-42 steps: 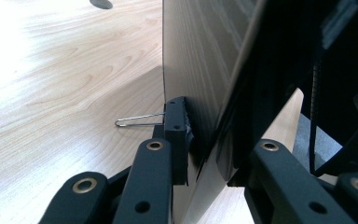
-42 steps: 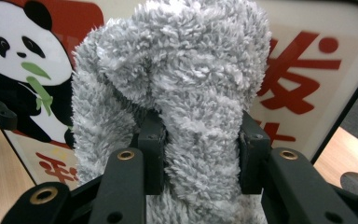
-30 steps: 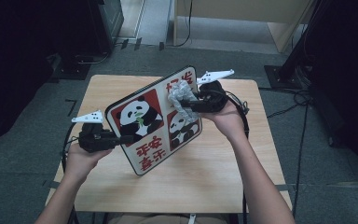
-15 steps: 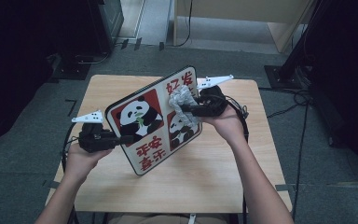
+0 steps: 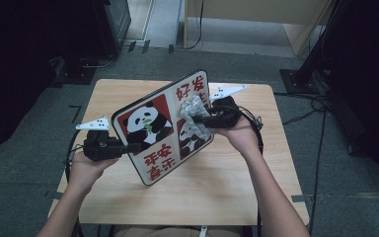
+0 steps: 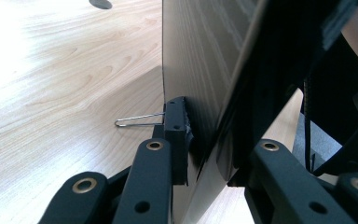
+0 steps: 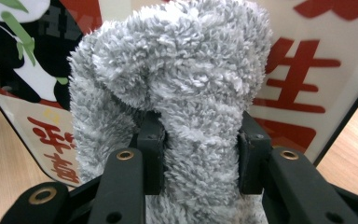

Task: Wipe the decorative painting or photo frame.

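Jaws clamp a fluffy grey cloth (image 7: 177, 107) against the panda board (image 7: 307, 70).

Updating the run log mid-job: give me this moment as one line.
left gripper: shut on panda board edge, tilted above table | right gripper: shut on grey fluffy cloth, pressed to board face

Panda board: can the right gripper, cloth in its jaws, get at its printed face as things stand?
Probably yes: the right gripper holds the grey cloth against the panda board, which the left gripper holds tilted up.
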`<state>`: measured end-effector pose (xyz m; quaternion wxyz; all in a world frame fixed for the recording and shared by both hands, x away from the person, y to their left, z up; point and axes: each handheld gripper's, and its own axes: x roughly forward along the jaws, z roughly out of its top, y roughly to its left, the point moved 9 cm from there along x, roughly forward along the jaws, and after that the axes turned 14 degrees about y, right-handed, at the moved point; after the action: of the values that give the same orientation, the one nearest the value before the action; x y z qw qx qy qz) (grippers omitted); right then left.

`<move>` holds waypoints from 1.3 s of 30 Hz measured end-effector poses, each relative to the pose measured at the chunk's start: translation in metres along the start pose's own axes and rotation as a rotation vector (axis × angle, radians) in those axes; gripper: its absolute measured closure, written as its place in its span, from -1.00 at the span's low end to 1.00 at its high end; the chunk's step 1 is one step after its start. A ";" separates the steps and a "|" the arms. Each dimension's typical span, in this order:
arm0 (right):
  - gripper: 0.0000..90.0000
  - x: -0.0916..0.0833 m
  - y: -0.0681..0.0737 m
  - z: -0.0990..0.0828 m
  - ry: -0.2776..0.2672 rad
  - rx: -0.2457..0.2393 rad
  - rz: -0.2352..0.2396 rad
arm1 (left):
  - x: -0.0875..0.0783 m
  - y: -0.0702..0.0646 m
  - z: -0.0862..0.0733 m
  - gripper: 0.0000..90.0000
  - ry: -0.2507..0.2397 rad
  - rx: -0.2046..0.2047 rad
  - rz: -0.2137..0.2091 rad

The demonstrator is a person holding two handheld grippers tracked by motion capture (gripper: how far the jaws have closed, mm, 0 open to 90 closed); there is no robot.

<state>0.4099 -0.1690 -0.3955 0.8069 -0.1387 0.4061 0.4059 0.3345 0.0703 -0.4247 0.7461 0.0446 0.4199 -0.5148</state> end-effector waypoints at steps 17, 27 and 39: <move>0.38 0.015 0.000 -0.021 0.021 0.016 0.019 | 0.000 0.000 0.000 0.70 -0.001 0.000 0.001; 0.39 0.027 -0.001 -0.039 0.051 0.034 0.030 | 0.000 0.000 0.000 0.70 -0.001 0.001 0.001; 0.40 0.041 -0.001 -0.060 0.111 0.065 0.037 | 0.000 -0.001 0.000 0.70 -0.001 0.003 0.001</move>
<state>0.3922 -0.1808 -0.4646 0.7795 -0.1270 0.4658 0.3992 0.3340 0.0701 -0.4247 0.7465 0.0458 0.4189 -0.5149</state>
